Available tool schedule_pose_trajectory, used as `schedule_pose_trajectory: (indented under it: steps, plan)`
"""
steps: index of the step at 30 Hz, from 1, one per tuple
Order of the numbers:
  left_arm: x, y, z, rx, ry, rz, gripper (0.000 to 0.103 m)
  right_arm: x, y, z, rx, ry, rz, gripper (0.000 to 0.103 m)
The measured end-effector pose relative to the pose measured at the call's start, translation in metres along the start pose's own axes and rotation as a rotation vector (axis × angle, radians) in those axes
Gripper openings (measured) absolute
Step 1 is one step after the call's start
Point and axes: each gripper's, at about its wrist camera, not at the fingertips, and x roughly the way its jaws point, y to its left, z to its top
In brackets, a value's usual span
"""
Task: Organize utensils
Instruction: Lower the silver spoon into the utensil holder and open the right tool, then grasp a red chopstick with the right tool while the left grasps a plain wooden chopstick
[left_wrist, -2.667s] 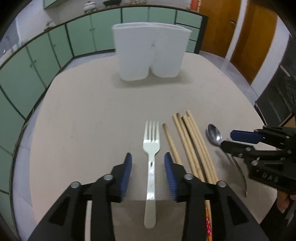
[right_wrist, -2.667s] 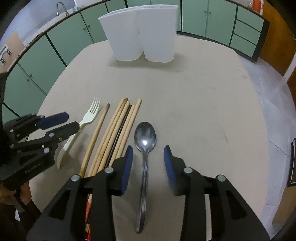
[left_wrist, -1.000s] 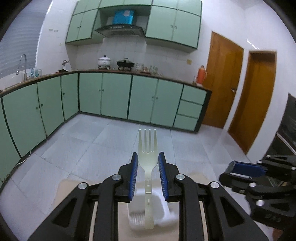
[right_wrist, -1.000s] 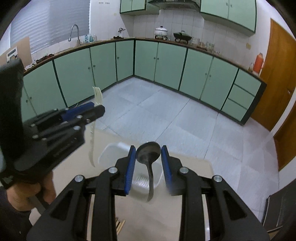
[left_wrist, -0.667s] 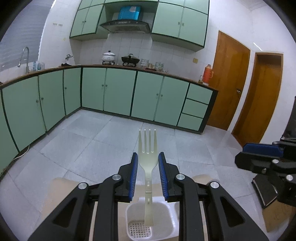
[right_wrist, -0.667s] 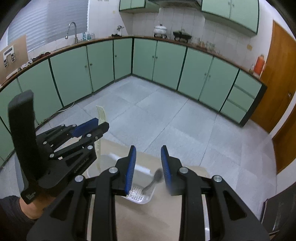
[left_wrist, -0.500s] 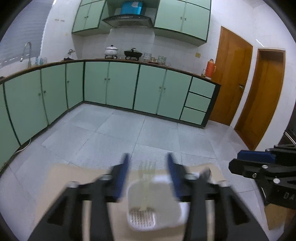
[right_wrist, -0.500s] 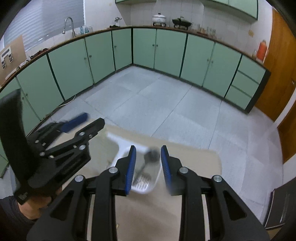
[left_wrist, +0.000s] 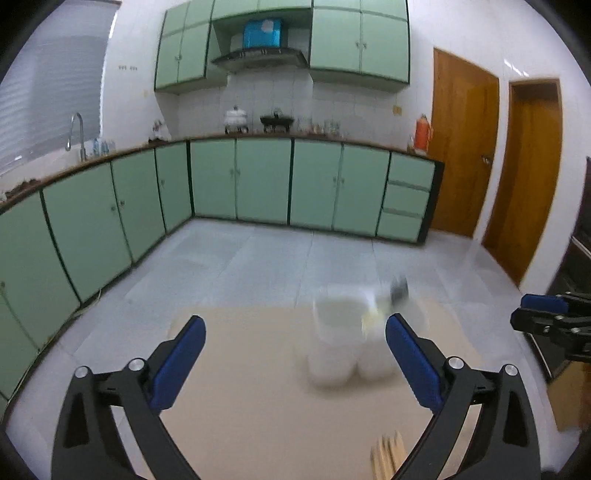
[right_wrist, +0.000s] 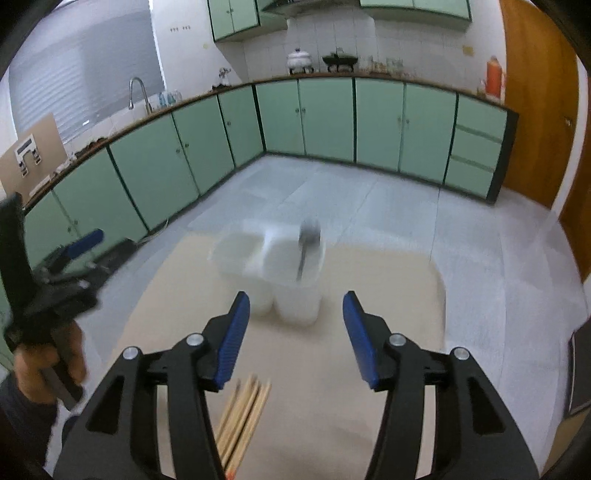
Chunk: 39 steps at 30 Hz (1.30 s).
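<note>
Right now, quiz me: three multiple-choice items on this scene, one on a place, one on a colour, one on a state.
1. Where is the spoon?
A. Flat on the table
B. Standing in the white holder
C. Between the right gripper's pads

2. What colour are the gripper pads?
A. Blue
B. Red
C. Green

3. What is between the pads of the left gripper?
A. The fork
B. The chopsticks
C. Nothing

Answers:
1 B: its bowl sticks up out of the holder's right compartment.
2 A: both pads on each gripper are blue.
3 C: its jaws are opening wide, with only table behind them.
</note>
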Motion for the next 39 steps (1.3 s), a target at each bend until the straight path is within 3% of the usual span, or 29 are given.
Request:
schedule_pose_trajectory:
  steps: [4,8,13,19,29,35,39]
  plan:
    - [-0.041,0.008,-0.074,0.013,0.061,-0.001,0.096,-0.001,0.017,-0.093,-0.009,0.056,-0.015,0.048]
    - [-0.075,0.02,-0.152,-0.061,0.125,-0.02,0.096,-0.002,0.041,-0.189,-0.003,0.12,-0.013,0.045]
    - [-0.102,0.02,-0.204,-0.107,0.158,-0.042,0.096,-0.002,0.079,-0.262,-0.05,0.187,0.011,0.045]
    - [-0.122,0.018,-0.23,-0.127,0.146,-0.054,0.096,-0.007,0.103,-0.278,-0.134,0.133,-0.017,0.047]
    - [-0.129,0.02,-0.246,-0.117,0.158,-0.033,0.096,-0.001,0.098,-0.277,-0.133,0.093,-0.015,0.043]
    - [-0.126,-0.001,-0.255,-0.053,0.193,-0.096,0.095,-0.002,0.069,-0.275,-0.087,0.088,-0.065,0.045]
    - [-0.12,-0.03,-0.266,0.051,0.221,-0.118,0.095,-0.004,0.065,-0.273,-0.099,0.069,0.002,0.045]
